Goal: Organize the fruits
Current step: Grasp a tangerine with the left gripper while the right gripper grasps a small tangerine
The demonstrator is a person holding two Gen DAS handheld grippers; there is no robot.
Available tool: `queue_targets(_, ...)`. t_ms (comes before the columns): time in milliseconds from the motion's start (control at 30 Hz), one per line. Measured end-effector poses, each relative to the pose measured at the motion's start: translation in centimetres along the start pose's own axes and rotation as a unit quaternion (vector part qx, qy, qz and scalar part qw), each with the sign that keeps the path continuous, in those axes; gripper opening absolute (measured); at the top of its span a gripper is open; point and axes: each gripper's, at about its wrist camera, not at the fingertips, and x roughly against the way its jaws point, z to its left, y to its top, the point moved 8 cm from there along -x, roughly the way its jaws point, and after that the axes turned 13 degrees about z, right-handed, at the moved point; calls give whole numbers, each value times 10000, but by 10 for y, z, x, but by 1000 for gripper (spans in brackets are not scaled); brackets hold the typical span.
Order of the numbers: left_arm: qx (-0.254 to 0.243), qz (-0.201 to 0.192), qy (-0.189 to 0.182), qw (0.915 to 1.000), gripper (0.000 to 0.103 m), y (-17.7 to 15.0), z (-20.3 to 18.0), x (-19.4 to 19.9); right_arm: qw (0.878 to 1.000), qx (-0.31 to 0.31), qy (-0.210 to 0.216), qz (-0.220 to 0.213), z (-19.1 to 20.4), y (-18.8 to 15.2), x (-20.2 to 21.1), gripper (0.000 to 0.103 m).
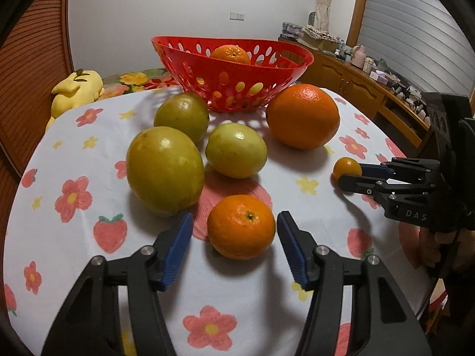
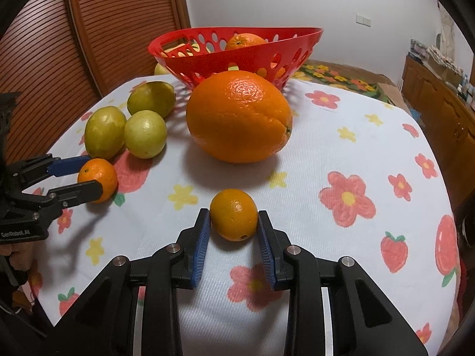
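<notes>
A mandarin (image 1: 241, 227) lies on the flowered tablecloth between the fingers of my left gripper (image 1: 233, 216). A gap shows at the left pad and the right pad stands almost against the peel, so the gripper is open. My right gripper (image 2: 234, 215) is shut on a small oval orange (image 2: 234, 215), both pads on its sides, the fruit resting on the cloth. Behind lie a big orange (image 2: 239, 115) and three yellow-green fruits (image 1: 164, 169). At the back stands the red perforated basket (image 1: 231, 89) with one orange (image 1: 230, 55) in it.
A yellow plush toy (image 1: 74, 95) lies past the table's far left edge. A wooden sideboard (image 1: 371, 89) with clutter runs along the right. A louvred wooden door (image 2: 89, 29) stands behind on the left. A hand (image 1: 427, 249) holds the right gripper.
</notes>
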Motion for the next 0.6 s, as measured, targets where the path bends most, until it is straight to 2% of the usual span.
queue_targets(167, -24, 61, 59, 10000, 58, 1, 0, -3, 10000, 29, -46, 2, -1, 0, 0, 31)
queue_targets(267, -83, 53, -61, 9999, 46, 2, -3, -3, 10000, 20, -47, 4, -1, 0, 0, 31)
queue_targets(600, -58, -99, -63, 9999, 45, 3, -5, 5, 10000, 16, -31, 1, 0, 0, -2, 31)
